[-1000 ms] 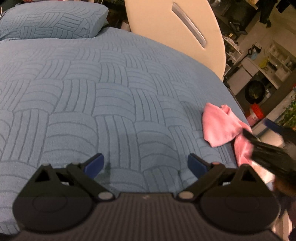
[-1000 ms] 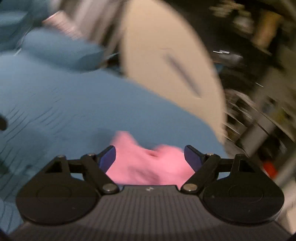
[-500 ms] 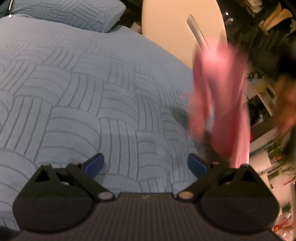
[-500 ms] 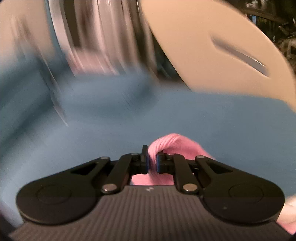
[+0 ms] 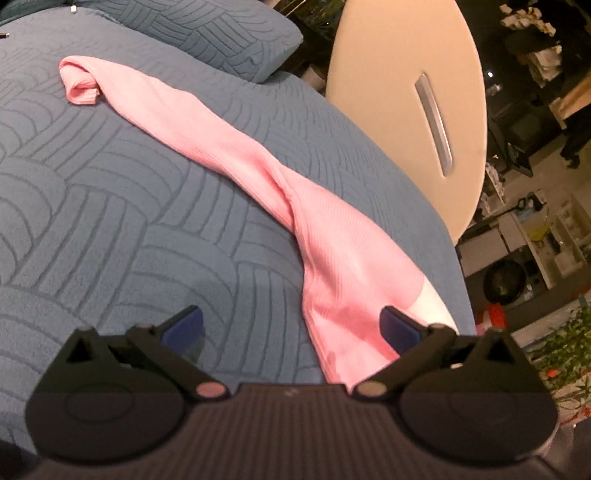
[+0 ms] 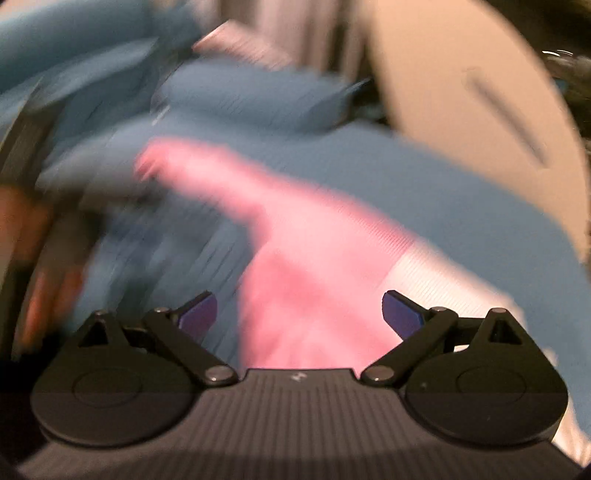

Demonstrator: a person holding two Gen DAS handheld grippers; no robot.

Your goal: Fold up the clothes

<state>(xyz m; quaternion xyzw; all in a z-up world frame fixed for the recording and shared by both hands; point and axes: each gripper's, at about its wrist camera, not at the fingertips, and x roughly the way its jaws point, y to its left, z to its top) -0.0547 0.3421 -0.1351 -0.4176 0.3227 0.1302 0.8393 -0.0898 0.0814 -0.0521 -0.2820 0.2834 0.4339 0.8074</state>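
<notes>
On the blue quilted bed (image 5: 110, 206), long pink ribbed garment (image 5: 258, 173) now lies flung out, released; both the left claw (image 5: 291, 325) and right claw (image 6: 299, 312) gape wide, ready for flattening.

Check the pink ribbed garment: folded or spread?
Neither. The pink ribbed garment lies stretched in a long twisted strip across the blue quilted bedspread, far end bunched.

Bedroom in a home: a bed (image 5: 110, 206) under a quilted blue cover, pillow (image 5: 221, 33), cluttered shelves (image 5: 554, 236) beyond.

Blue quilted bedspread (image 5: 110, 206), matching pillow (image 5: 221, 33) behind it, cream oval panel (image 5: 406, 110) alongside.
</notes>
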